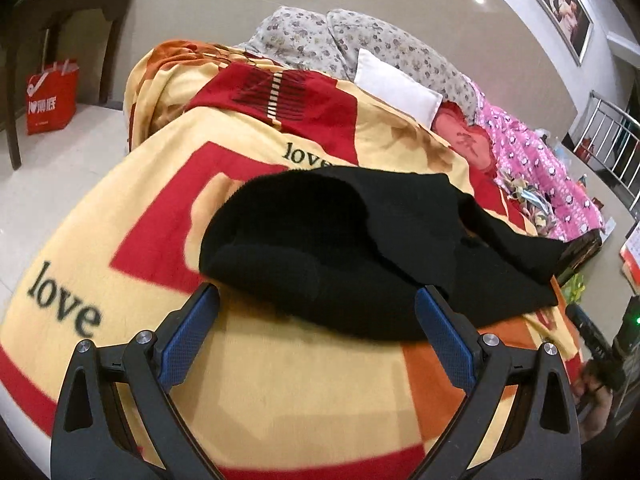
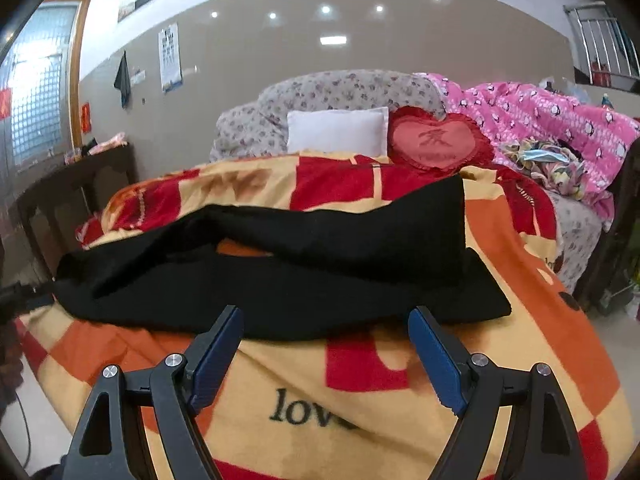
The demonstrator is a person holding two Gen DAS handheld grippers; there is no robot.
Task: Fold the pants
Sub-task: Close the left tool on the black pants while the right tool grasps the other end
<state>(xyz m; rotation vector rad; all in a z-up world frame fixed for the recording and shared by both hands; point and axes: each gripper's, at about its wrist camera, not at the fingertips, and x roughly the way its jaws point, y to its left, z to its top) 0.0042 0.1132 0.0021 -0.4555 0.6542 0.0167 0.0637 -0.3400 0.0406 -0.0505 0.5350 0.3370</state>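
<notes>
Two hand-held grippers [image 1: 318, 300] [image 2: 326, 318] gape before one black pants [image 1: 340, 248].

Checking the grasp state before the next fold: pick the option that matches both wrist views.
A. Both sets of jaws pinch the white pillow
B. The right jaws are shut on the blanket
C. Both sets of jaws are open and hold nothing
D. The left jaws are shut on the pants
C: the left gripper and right gripper show jaws spread wide, just short of the black pants lying on the blanket.
</notes>
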